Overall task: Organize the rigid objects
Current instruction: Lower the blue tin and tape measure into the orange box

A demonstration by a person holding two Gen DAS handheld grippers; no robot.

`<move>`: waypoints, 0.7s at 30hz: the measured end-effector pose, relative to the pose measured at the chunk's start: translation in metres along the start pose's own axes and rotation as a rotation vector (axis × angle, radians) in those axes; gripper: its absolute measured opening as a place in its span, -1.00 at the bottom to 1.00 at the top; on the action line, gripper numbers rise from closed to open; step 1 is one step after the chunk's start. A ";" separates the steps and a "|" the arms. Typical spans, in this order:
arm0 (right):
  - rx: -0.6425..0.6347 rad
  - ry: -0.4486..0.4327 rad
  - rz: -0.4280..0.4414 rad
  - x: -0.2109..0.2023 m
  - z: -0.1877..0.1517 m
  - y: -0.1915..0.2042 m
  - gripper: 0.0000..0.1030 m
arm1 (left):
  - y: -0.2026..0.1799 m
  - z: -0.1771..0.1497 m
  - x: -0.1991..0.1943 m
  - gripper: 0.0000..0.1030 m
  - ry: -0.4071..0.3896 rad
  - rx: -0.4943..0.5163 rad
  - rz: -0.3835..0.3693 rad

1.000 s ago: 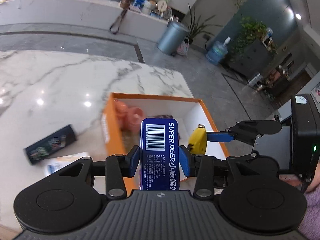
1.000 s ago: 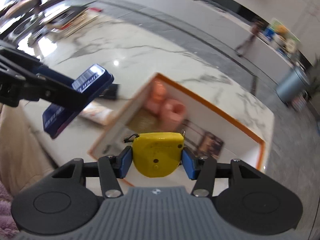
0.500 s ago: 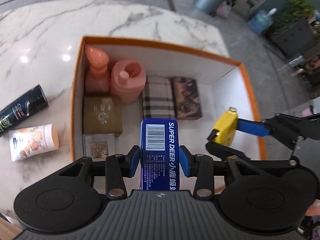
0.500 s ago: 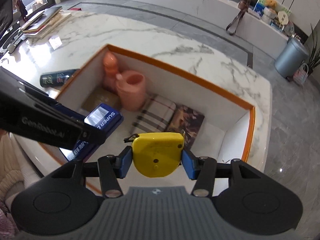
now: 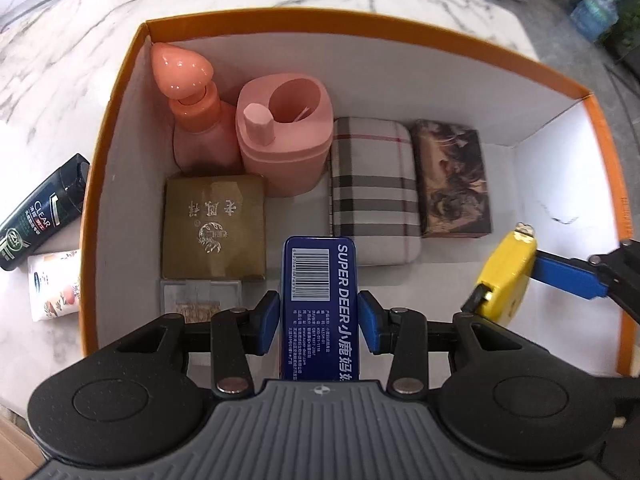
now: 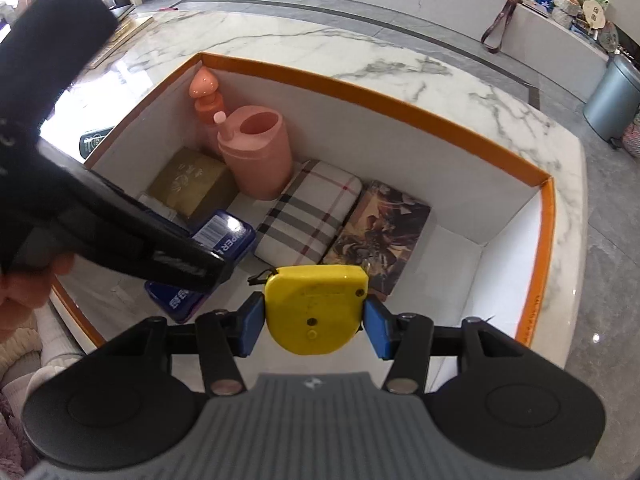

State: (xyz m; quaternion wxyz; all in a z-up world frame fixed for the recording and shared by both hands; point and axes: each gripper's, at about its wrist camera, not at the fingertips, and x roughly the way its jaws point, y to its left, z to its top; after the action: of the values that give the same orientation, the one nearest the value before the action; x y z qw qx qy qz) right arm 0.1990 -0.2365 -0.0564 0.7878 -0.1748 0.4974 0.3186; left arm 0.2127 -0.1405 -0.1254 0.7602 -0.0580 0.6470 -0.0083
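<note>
Both grippers have dropped low over the orange-rimmed white cardboard box (image 5: 120,92).

The left gripper (image 5: 319,316) pinches a blue Super Deer tin (image 5: 319,300), the right gripper (image 6: 314,322) a yellow plastic tape measure (image 6: 316,308); from above the table they now hang inside, near 2 free floor spots, ready for placing.

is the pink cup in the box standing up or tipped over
Upright. The pink cup stands on its base inside the orange box, its open mouth facing up.

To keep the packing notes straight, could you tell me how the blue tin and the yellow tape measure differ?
The blue tin is long, flat and printed with a barcode; the yellow tape measure is squat, rounded and plain. The left gripper clamps the tin, the right gripper the tape measure. Both hang over the orange box.
</note>
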 end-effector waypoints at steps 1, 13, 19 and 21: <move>0.001 0.000 0.004 0.002 0.000 -0.001 0.05 | 0.000 0.001 0.002 -0.07 0.006 -0.007 0.013; 0.016 0.016 0.027 0.009 -0.009 -0.002 0.06 | -0.001 0.010 0.017 -0.03 0.023 0.008 0.047; -0.008 0.034 0.030 0.010 -0.008 0.004 0.05 | 0.009 0.009 0.003 0.16 0.008 0.031 0.003; -0.012 0.043 0.031 0.011 -0.006 0.006 0.05 | 0.016 0.010 -0.009 0.16 -0.011 0.037 -0.030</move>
State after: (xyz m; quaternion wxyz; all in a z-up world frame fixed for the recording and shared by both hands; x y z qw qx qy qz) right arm 0.1944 -0.2316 -0.0687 0.7709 -0.1784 0.5148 0.3299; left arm 0.2201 -0.1231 -0.1163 0.7646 -0.0534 0.6415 -0.0313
